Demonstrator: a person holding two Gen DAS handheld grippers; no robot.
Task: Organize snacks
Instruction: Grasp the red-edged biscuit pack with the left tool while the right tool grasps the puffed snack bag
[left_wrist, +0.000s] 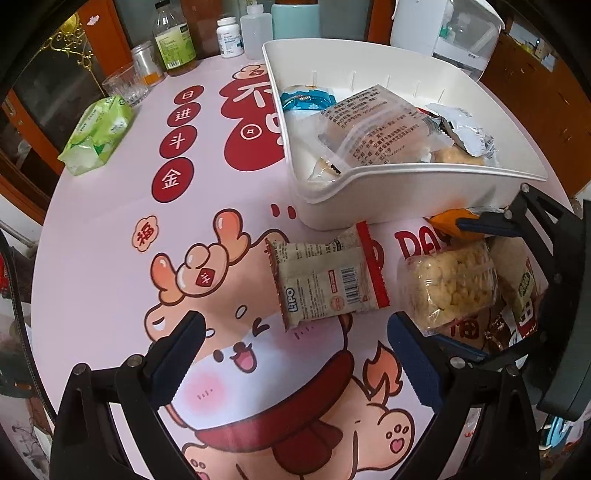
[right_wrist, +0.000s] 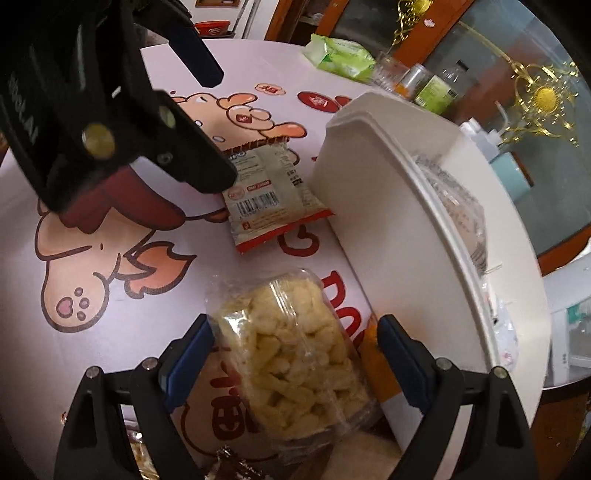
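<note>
A white bin (left_wrist: 406, 181) holds several wrapped snacks; it also shows in the right wrist view (right_wrist: 388, 206). A beige Lipo packet with red edges (left_wrist: 325, 280) lies flat on the pink table in front of the bin, and shows in the right wrist view (right_wrist: 269, 195). A clear bag of yellow puffed snack (left_wrist: 450, 288) lies to its right. My left gripper (left_wrist: 291, 354) is open just short of the Lipo packet. My right gripper (right_wrist: 295, 350) is open with its fingers on either side of the puffed snack bag (right_wrist: 291, 354), apart from it.
An orange packet (left_wrist: 447, 218) and other packets (left_wrist: 517, 280) lie by the bin's near right corner. A green tissue pack (left_wrist: 98, 134), a glass (left_wrist: 123, 83), bottles (left_wrist: 173, 37) and a kettle (left_wrist: 421, 22) stand along the table's far edge.
</note>
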